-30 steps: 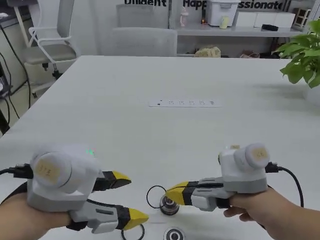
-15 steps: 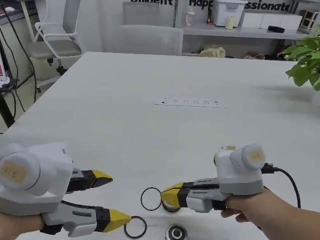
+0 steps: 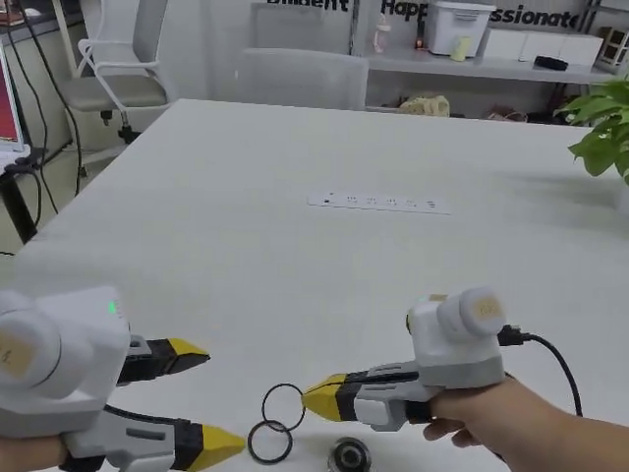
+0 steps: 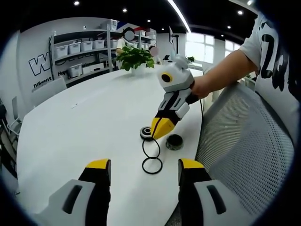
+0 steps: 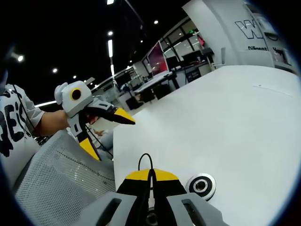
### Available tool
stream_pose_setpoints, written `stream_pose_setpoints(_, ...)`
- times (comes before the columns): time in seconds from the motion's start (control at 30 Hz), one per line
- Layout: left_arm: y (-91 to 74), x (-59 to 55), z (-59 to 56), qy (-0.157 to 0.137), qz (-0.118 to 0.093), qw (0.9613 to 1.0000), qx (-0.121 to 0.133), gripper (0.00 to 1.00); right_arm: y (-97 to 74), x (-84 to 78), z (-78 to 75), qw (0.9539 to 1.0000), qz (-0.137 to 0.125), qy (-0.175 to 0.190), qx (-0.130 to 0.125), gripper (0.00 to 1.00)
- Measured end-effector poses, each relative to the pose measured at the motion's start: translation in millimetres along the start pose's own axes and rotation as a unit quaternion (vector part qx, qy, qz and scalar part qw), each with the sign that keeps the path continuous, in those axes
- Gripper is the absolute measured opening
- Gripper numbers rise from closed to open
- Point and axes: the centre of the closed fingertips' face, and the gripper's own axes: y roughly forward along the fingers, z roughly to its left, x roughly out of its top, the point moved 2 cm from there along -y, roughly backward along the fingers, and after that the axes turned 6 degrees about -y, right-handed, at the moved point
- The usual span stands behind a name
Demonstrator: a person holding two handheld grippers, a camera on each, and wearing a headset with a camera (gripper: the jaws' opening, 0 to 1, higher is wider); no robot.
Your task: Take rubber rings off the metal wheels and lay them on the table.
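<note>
Down at 8 o'clock in the head view, the left gripper (image 3: 203, 396) hovers over a white table (image 3: 295, 265) with its yellow-tipped jaws spread wide and nothing between them. At 5 o'clock, a hand holds the right gripper (image 3: 316, 396), which points toward 9 o'clock with its jaws pressed together on a thin black rubber ring (image 3: 282, 404). That ring sticks out from the tips toward 9 o'clock. A second ring (image 3: 268, 442) lies flat on the table at 7 o'clock from those tips, and the edges of the two rings overlap from this angle; whether they touch cannot be told. A small metal wheel (image 3: 349, 455) sits on the table at 5 o'clock from the tips, near the bottom edge. A white power strip (image 3: 378, 203) lies well apart toward 12 o'clock, and green plant leaves (image 3: 604, 138) reach in at 3 o'clock. From the left gripper view, the right gripper's tip hangs the pinched ring just above the loose one, with a wheel just behind the tip and the other wheel (image 4: 175, 141) at its 4 o'clock. From the right gripper view, the shut jaws show a black arc of ring rising between them, a wheel at 3 o'clock, and the open left gripper at 10 o'clock.
</note>
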Motion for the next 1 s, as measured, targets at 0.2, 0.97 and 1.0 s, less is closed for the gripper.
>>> stream_pose_setpoints(0.2,-2.1,-2.7,0.3,0.002,0.001,1.0000,0.001,0.56,7.0,-3.0,3.9,0.9998,0.011,0.013,0.006,0.00)
stream_pose_setpoints(0.97,-1.8,-7.5,1.7,-0.006,0.005,1.0000,0.000,0.56,20.4,-22.6,0.5,0.9963,0.042,0.075,-0.003,0.00)
stream_pose_setpoints(1.0,-1.8,-7.4,1.7,-0.006,0.005,1.0000,0.000,0.56,21.0,-23.2,0.4,0.9961,0.043,0.077,-0.002,0.00)
